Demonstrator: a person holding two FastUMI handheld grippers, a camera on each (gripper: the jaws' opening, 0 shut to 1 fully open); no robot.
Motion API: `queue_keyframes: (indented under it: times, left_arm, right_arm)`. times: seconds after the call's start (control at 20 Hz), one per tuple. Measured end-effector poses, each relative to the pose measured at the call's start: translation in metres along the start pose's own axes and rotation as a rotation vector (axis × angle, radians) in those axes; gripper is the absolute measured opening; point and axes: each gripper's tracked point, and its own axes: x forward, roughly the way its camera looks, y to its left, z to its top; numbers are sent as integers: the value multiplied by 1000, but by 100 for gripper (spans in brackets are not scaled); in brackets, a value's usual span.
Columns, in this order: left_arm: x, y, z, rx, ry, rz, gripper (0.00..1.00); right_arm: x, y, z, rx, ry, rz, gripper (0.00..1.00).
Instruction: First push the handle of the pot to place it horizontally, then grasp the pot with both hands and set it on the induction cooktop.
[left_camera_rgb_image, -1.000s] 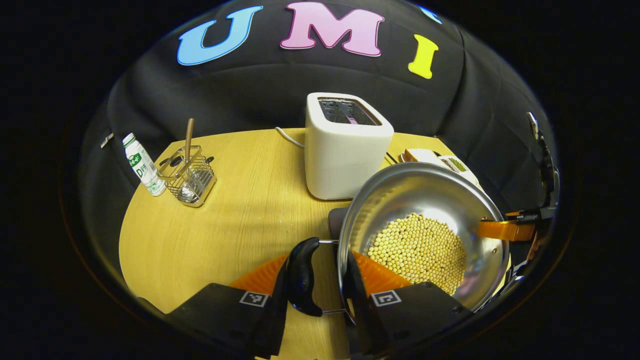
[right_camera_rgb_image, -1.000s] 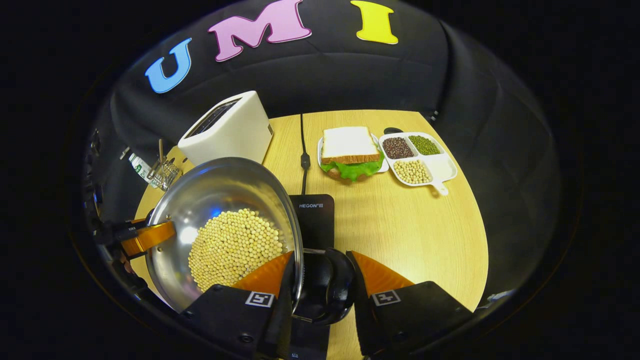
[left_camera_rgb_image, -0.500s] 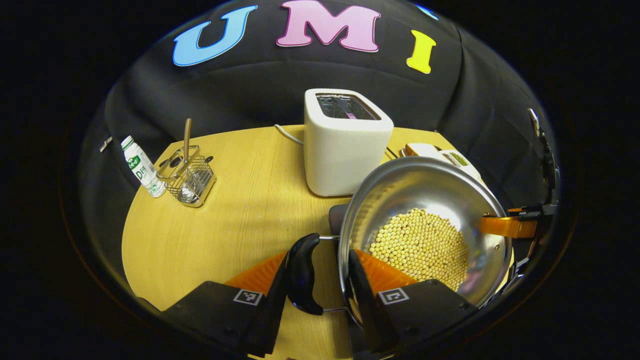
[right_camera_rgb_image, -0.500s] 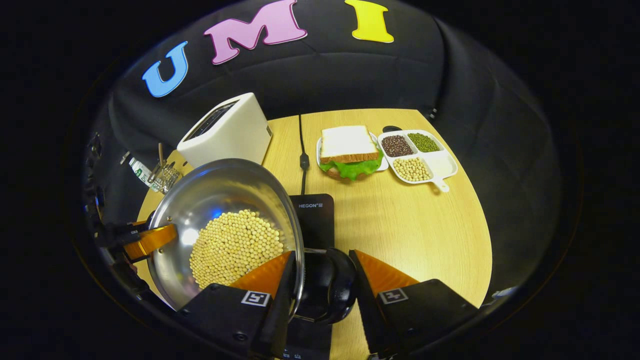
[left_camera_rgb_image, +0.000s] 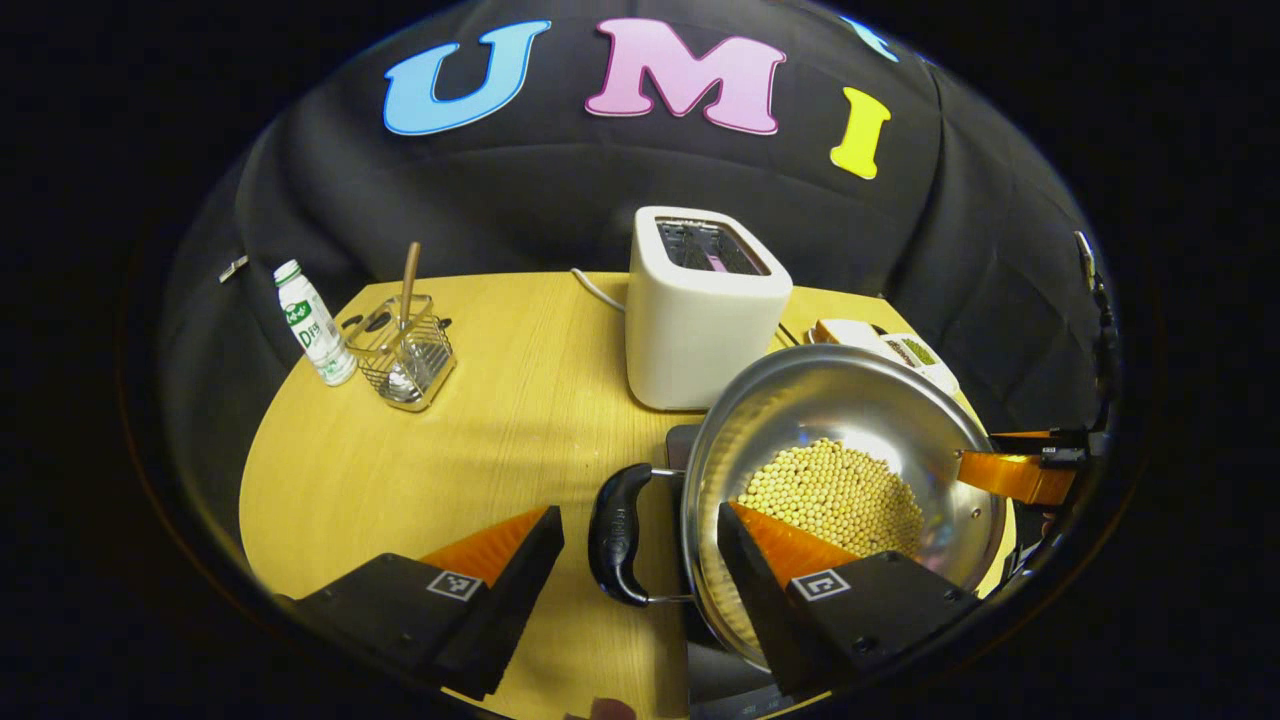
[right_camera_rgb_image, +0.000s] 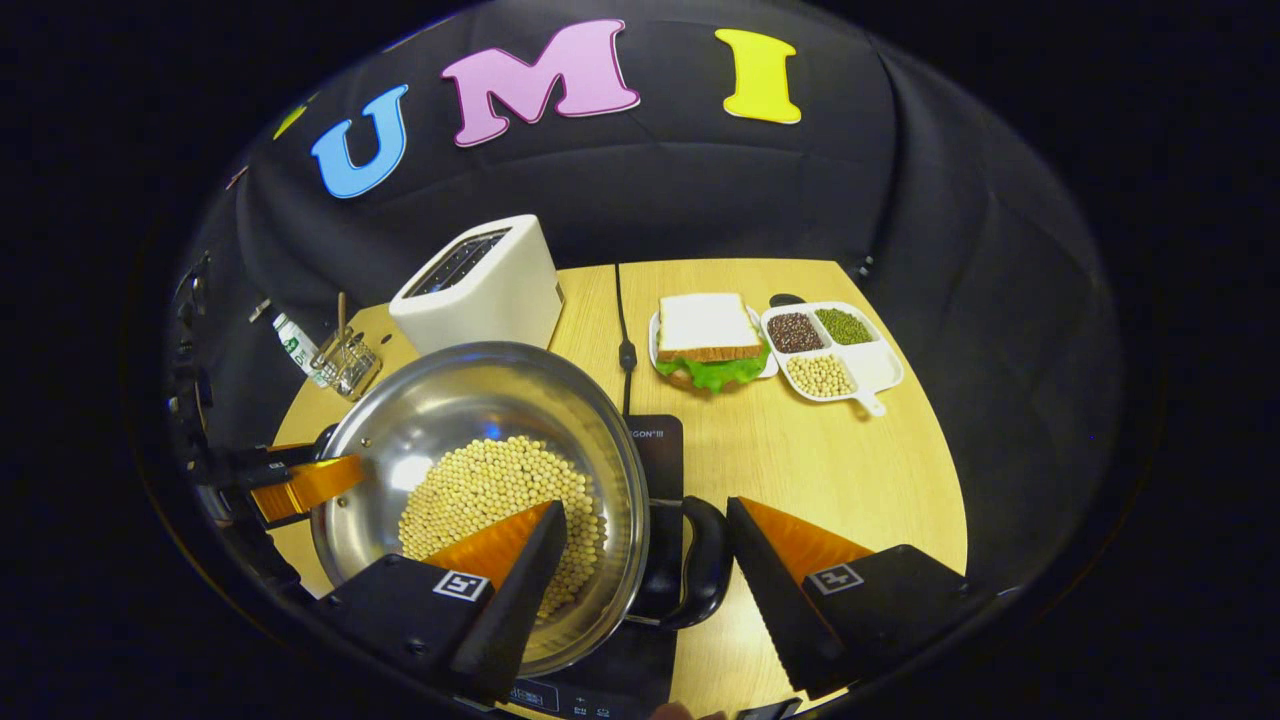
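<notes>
Left gripper view: the left claw (left_camera_rgb_image: 640, 530) is standing released, its ridged orange fingers (left_camera_rgb_image: 500, 535) straddling the pot's curved black handle (left_camera_rgb_image: 618, 534) without touching. The polished steel pot (left_camera_rgb_image: 850, 400), holding pale round beans (left_camera_rgb_image: 835, 495), is sitting on the dark cooktop (left_camera_rgb_image: 676, 447).

Right gripper view: the right claw (right_camera_rgb_image: 645, 530) is likewise gaping, flanking the opposite handle (right_camera_rgb_image: 700, 565). The pot (right_camera_rgb_image: 480, 390) is resting on the glossy cooktop (right_camera_rgb_image: 660, 440) on the wood-grain desk (right_camera_rgb_image: 850, 450), judged delivered.

Left gripper (left_camera_rgb_image: 635, 545) and right gripper (right_camera_rgb_image: 640, 545) (fingers spread) gape wide.

Pot (right_camera_rgb_image: 480, 470) on cooktop (right_camera_rgb_image: 655, 445), before toaster (right_camera_rgb_image: 480, 285)
</notes>
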Motion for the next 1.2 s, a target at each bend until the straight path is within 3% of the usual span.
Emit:
queue_keyframes:
  times: [0.4,1.2]
  left_arm:
    - [-73,-4,46,86,-195,1,96]
    - [-213,23,72,-7,-470,5,96]
  right_arm:
    - [-71,6,39,27,-199,-48,99]
    - [-208,44,79,-46,-554,-91,99]
